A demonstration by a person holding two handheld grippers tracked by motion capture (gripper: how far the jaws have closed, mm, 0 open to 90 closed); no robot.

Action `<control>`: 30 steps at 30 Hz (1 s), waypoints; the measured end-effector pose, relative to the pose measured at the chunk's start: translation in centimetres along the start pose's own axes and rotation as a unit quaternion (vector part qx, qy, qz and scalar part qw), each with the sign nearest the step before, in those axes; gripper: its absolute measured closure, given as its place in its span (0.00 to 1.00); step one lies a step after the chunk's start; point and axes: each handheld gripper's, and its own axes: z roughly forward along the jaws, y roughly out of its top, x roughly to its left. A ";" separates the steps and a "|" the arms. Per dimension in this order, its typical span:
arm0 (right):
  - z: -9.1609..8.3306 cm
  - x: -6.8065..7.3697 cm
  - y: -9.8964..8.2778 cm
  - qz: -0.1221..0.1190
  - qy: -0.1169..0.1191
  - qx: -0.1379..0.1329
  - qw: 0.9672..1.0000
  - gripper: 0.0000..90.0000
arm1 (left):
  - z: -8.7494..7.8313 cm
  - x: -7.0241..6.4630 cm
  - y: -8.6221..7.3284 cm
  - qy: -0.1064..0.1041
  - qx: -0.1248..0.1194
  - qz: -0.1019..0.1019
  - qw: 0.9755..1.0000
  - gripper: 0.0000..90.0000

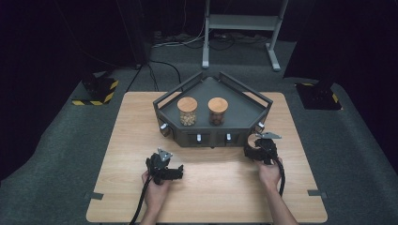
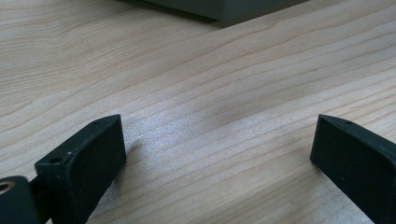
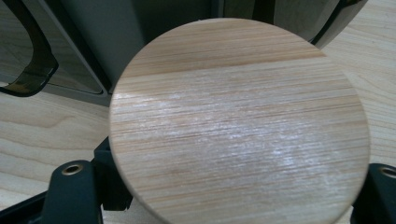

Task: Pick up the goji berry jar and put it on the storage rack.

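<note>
Filling most of the right gripper view, a round wooden lid [image 3: 238, 121] sits directly above that gripper's jaws, its pale grain running across and a sheen on its face; the black jaw bases show at its lower left and lower right edges, closed in against whatever carries the lid, which is hidden beneath it, so the jar body cannot be made out there. Behind it stands the dark grey wall of the corner rack [image 1: 213, 136], the biggest thing on the light wooden table [image 1: 206, 197]. From the high view the rack sits toward the far middle of the table, a five-sided tray with a raised rail and small knobs along its front. Two glass jars stand side by side inside it, apart from one another: the left jar [image 1: 187, 111] with pale contents and the right jar [image 1: 218, 111] with darker contents, each topped by a round wooden cap. The right gripper [image 1: 259, 149] is held just off the rack's front right corner, close to it, gripping the lidded thing there. The left gripper [image 1: 165, 169] rests low over the bare table, well short of the rack's front, and its own view shows both black jaws spread wide over plain wood grain with nothing between them.
</note>
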 end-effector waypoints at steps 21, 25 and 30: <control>-1.9 -1.5 0.2 -0.003 0.017 -0.012 1.000 0.28 | 0.0 0.0 0.0 0.000 0.000 0.000 1.000 0.04; -2.2 -1.6 0.3 -0.005 0.021 -0.012 1.000 0.28 | 0.0 0.0 0.0 0.000 0.000 0.000 1.000 0.04; -2.6 -1.6 0.3 -0.009 0.021 -0.018 1.000 0.28 | 0.0 0.0 0.0 0.000 0.000 0.000 1.000 0.04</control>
